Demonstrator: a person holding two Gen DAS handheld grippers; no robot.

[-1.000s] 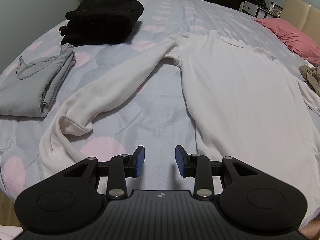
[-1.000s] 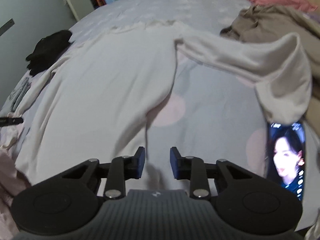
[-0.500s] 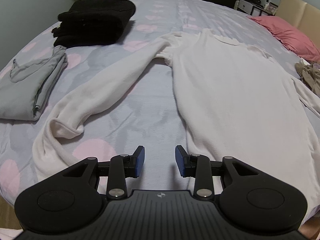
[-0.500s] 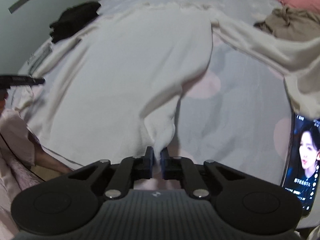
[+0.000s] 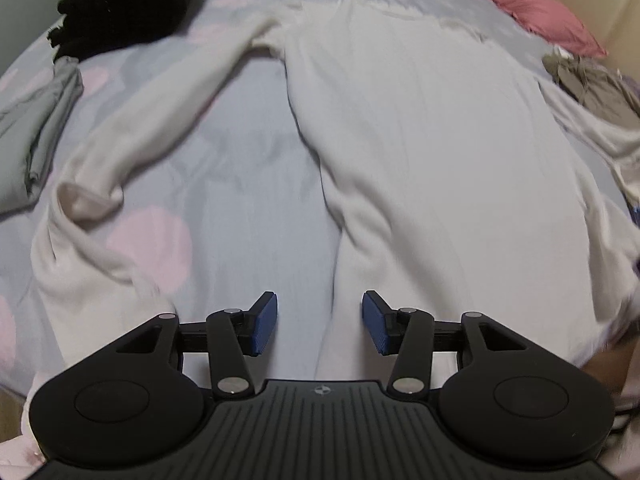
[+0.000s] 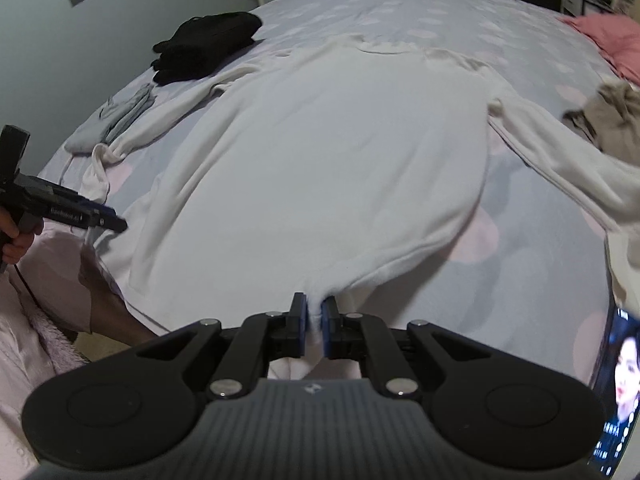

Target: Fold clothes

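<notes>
Folding has barely begun on the bed (image 5: 248,184), where we take the white sweater (image 5: 420,140) as our landmark.

Left wrist view: we see the sweater lying flat, body spread, its one sleeve trailing off to the left with the cuff doubled over. Our left claw (image 5: 319,323) hovers at the sweater's near hem corner, its blue pads opening, with only the hem edge below and nothing pinched between them. Beyond that sleeve sit a folded grey garment (image 5: 32,136) and a black pile (image 5: 128,4), seemingly already folded; a tan garment (image 5: 592,84) lies rumpled past the sweater's other side, near a pink pillow (image 5: 536,8).

Right wrist view: our right claw (image 6: 314,316) is closed tight on a pinch of the sweater's near hem, the cloth bunching into the pads. The left claw shows at the sweater's far hem corner, held by a hand (image 6: 12,240). A phone (image 6: 616,392) glows beyond the right sleeve.

We judge the sweater still wholly unfolded: the second corner needs gripping, then every fold remains, and the tan garment waits.
</notes>
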